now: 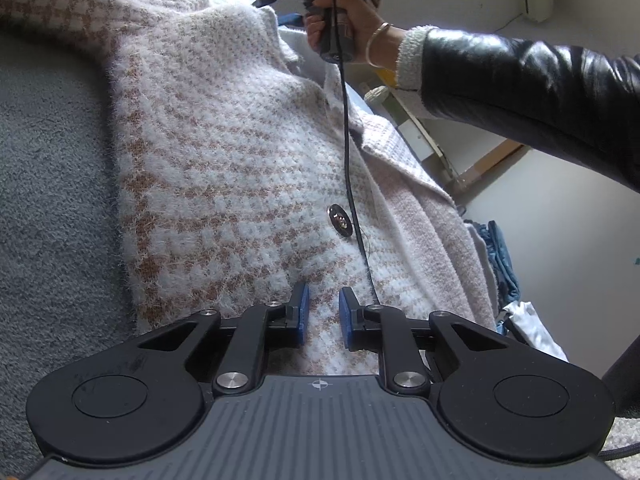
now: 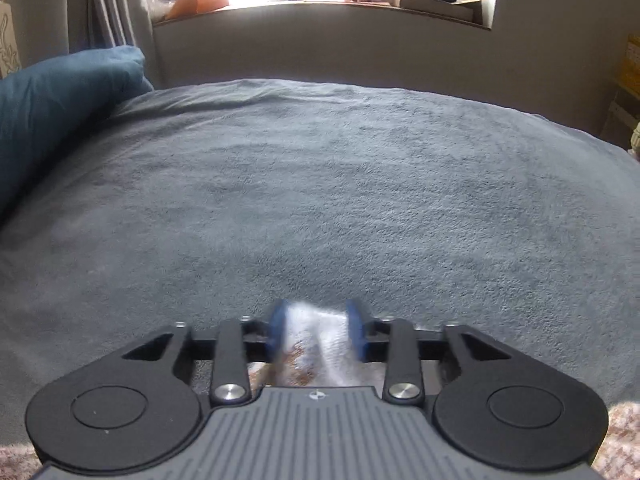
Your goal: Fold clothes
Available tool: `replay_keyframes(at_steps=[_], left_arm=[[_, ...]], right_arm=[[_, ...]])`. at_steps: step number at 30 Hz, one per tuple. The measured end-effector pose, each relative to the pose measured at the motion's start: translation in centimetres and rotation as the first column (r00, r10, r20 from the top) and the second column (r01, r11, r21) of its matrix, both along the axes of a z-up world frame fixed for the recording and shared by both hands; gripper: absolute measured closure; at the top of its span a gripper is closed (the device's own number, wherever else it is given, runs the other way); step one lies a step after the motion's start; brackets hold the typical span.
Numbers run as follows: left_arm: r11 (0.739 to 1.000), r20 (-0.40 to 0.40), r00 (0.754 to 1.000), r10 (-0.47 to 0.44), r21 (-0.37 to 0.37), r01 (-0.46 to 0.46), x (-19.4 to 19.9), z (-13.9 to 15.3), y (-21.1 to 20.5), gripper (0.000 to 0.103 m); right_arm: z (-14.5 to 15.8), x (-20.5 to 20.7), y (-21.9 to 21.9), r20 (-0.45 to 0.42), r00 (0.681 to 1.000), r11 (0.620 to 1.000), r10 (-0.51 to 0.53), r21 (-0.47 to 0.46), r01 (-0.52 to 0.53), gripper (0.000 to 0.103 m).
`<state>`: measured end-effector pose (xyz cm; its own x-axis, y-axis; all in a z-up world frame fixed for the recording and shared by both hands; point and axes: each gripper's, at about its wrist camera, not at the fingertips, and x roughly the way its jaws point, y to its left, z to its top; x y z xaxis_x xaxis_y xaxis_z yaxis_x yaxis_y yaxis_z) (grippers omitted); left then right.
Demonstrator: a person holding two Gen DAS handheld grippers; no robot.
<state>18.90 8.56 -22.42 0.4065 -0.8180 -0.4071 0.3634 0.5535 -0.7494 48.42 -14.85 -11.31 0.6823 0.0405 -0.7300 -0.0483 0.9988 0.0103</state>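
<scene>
Your left gripper (image 1: 323,316) sits at the bottom centre of its view, jaws narrow, pads resting on the fuzzy checked cardigan (image 1: 224,168) with a little knit between them; whether they pinch it cannot be told. That cardigan lies spread over the grey bedspread (image 1: 44,200), its button (image 1: 340,220) showing at mid frame, one sleeve running to the upper left.

Your right gripper (image 2: 318,330), blurred at the bottom centre of its own view, stands half open with a bunch of the knit between the pads. Treat the grip as unconfirmed.

Judged progress: early. No finished fold shows. Sleeves and body remain to be folded. A blue pillow (image 2: 60,96) lies at the upper left.
</scene>
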Motion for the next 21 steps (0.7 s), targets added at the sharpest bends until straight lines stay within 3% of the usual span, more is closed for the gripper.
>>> replay_keyframes(at_steps=[5, 7, 9, 11, 14, 16, 17, 18, 19, 20, 21], left_arm=[[1.000, -0.001, 1.000, 0.000, -0.012, 0.000, 0.1, -0.1, 0.1, 0.085], [1.000, -0.004, 1.000, 0.001, -0.016, -0.001, 0.2, -0.1, 0.1, 0.085], [1.000, -0.003, 1.000, 0.001, -0.017, -0.001, 0.1, -0.1, 0.1, 0.085], [1.000, 0.000, 1.000, 0.002, -0.016, -0.002, 0.1, -0.1, 0.1, 0.085], [1.000, 0.002, 1.000, 0.007, -0.013, -0.007, 0.1, 0.0, 0.0, 0.084], [1.000, 0.002, 1.000, 0.011, -0.009, -0.011, 0.1, 0.0, -0.2, 0.084], [1.000, 0.002, 1.000, 0.013, -0.007, -0.013, 0.1, 0.1, -0.2, 0.084], [1.000, 0.005, 1.000, 0.015, -0.005, -0.015, 0.0, 0.1, -0.3, 0.084], [1.000, 0.009, 1.000, 0.016, -0.002, -0.016, 0.0, 0.1, -0.3, 0.084], [1.000, 0.013, 1.000, 0.017, 0.001, -0.017, 0.0, 0.2, -0.4, 0.084], [1.000, 0.015, 1.000, 0.019, 0.004, -0.019, 0.0, 0.2, -0.4, 0.084]], right_arm=[[4.7, -3.5, -5.1, 0.041, 0.999, 0.987, -0.007, 0.159, 0.001, 0.048], [6.3, -6.1, -6.2, 0.020, 0.997, 0.976, 0.079, 0.204, -0.081, 0.056], [7.2, -9.3, -5.6, -0.007, 0.971, 0.953, 0.237, 0.193, -0.231, 0.067], [6.8, -12.6, -4.0, -0.054, 0.918, 0.909, 0.393, 0.177, -0.379, 0.075], [5.1, -17.2, -0.9, -0.136, 0.796, 0.806, 0.590, 0.156, -0.571, 0.081], [2.7, -19.7, 1.2, -0.188, 0.715, 0.739, 0.673, 0.117, -0.664, 0.083], [1.5, -20.5, 1.8, -0.211, 0.696, 0.722, 0.687, 0.083, -0.687, 0.085], [0.2, -21.0, 2.1, -0.232, 0.688, 0.714, 0.687, 0.043, -0.699, 0.087], [-0.8, -20.8, 1.4, -0.236, 0.707, 0.730, 0.667, 0.014, -0.684, 0.090], [-1.5, -20.1, 0.1, -0.223, 0.736, 0.757, 0.639, 0.014, -0.653, 0.103], [-1.9, -19.2, -1.5, -0.204, 0.779, 0.800, 0.593, 0.035, -0.599, 0.103]])
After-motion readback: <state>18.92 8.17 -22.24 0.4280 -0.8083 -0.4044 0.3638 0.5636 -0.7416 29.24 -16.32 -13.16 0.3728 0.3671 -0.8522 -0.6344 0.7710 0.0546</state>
